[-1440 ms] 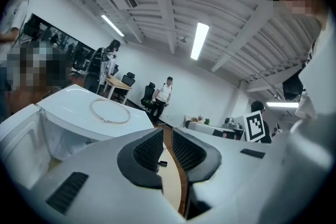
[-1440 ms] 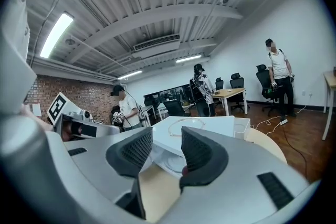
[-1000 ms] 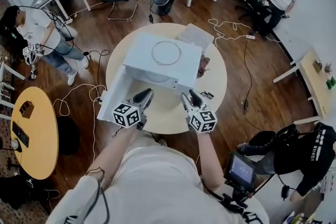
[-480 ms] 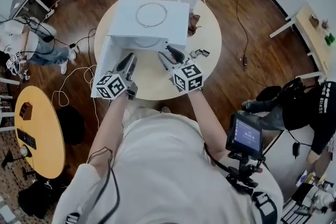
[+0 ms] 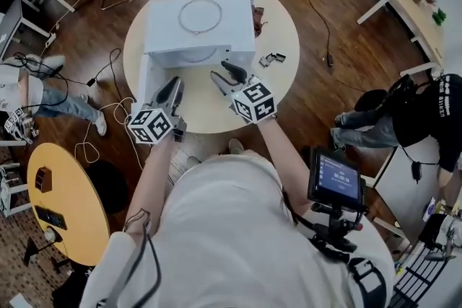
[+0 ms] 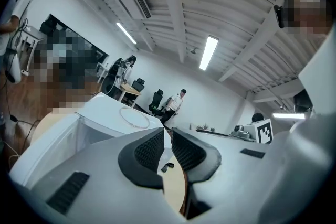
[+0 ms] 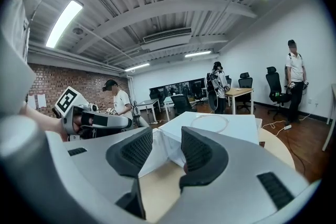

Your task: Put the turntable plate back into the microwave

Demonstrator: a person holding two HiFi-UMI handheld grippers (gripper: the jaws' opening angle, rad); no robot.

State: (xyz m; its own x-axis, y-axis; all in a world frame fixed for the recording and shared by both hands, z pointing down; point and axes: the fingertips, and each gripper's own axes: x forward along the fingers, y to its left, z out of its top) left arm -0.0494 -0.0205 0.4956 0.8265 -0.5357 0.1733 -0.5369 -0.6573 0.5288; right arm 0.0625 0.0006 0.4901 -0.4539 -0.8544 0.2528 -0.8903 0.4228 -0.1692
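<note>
Left claw, right claw: empty, ajar; white microwave open, plate possibly inside.

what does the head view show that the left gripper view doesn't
Only the head view: the person's arms, a monitor, a yellow table and the wood floor.
Only the left gripper view: the ceiling lights, and the narrow, empty gap between its own jaws.
Both: the left tool, the microwave with its front open and a ring on top, and the round table.
</note>
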